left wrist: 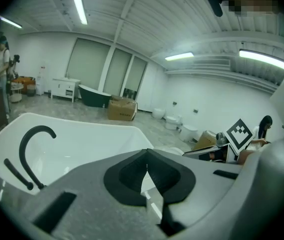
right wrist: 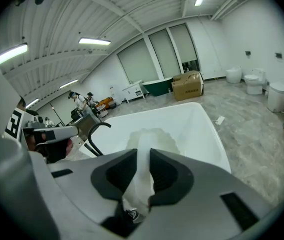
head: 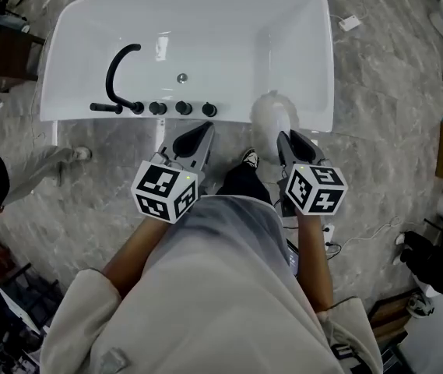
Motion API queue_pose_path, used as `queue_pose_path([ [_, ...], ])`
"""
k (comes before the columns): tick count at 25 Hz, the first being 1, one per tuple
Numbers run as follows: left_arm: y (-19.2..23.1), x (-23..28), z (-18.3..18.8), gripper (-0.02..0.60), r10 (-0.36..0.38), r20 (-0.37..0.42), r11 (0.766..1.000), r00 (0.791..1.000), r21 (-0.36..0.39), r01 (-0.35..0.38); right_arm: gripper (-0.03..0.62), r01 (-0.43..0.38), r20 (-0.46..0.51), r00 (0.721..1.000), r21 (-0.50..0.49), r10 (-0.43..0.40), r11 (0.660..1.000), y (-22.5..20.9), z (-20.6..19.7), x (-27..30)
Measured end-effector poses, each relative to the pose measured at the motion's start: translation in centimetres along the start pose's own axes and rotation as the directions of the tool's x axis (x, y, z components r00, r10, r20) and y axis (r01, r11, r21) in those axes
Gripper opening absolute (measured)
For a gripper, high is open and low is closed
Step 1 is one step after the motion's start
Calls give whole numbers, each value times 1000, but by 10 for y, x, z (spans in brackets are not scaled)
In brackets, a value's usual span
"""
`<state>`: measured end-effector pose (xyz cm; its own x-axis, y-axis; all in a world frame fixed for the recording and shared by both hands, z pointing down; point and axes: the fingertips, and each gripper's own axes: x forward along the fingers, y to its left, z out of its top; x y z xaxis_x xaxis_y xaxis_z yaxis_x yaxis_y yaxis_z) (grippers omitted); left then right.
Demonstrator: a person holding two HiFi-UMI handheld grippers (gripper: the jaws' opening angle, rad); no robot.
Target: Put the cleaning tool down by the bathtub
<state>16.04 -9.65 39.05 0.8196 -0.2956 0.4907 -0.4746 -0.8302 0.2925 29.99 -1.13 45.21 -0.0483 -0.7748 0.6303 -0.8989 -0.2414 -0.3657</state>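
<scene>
Sleeves (head: 81,318) nearest, both arms held out toward the bathtub (head: 58,92); left gripper (head: 198,137) jaws together, nothing in them, idle just short of the knobs (head: 183,108); right gripper (head: 287,140) clamped on the white fluffy cleaning tool (head: 270,115), its head over the right end of the near rim; tool not yet down; I'd draw it back off the rim, lower it to the floor (head: 377,131) just beside the tub wall, clear of the shoe (head: 250,159); release only once it rests.

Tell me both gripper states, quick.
Left gripper: closed, nothing between the jaws.
Right gripper: closed on the white cleaning tool.
</scene>
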Motion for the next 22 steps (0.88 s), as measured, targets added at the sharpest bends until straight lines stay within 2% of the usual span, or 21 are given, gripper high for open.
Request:
queue_pose_path([
  [9,5,-5,-11,5,152,22,982,988,-114,-148,74,-125,-121,986,-107,111,986,-9,0,39],
  [22,20,-34,-36,5,318,15,927,948,-216,-307,74,-235,-263,948,-200,179,951,-10,-21,98],
])
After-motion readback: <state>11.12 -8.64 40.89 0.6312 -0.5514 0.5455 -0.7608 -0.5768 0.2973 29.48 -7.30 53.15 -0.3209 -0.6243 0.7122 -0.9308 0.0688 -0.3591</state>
